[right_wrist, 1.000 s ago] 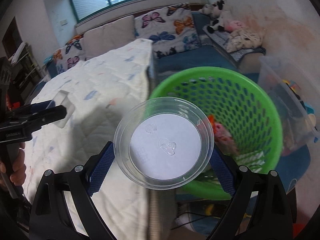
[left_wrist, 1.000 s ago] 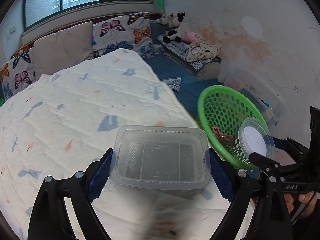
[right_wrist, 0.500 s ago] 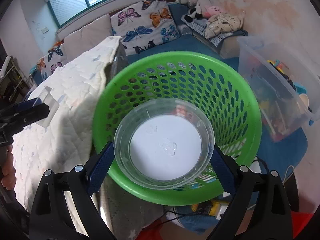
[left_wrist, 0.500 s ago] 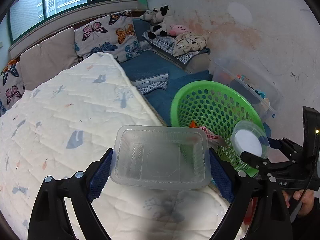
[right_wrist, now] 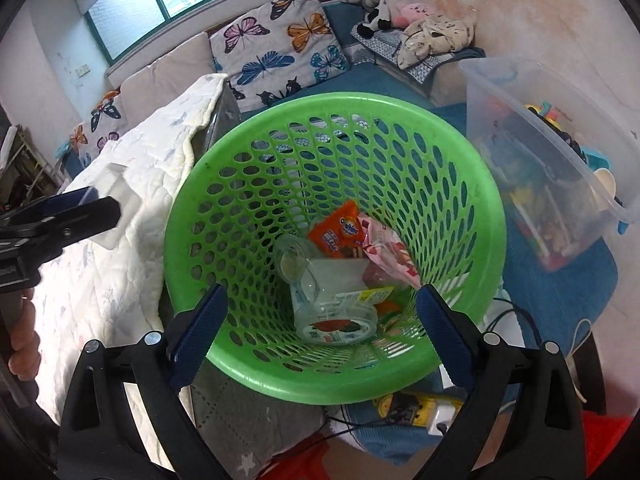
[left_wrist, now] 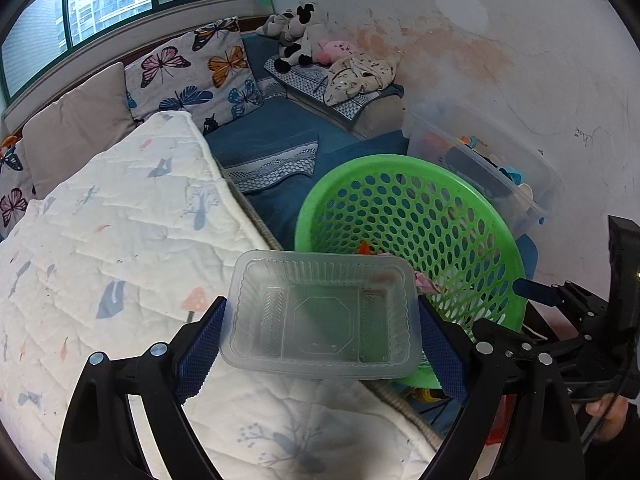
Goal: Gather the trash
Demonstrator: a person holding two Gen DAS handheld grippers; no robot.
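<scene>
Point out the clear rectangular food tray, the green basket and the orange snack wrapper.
clear rectangular food tray (left_wrist: 322, 316), left wrist view, its base.
green basket (right_wrist: 336, 102), right wrist view, far rim.
orange snack wrapper (right_wrist: 336, 232), right wrist view, its printed face.

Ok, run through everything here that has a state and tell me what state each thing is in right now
Left gripper: shut on the clear rectangular tray, held above the bed edge.
Right gripper: open, empty, above the basket.
Green basket: upright, partly filled with trash.
Round clear container: lying in the basket.
Orange wrapper: crumpled, in the basket.
Clear storage bin: lidless, holding toys.
</scene>
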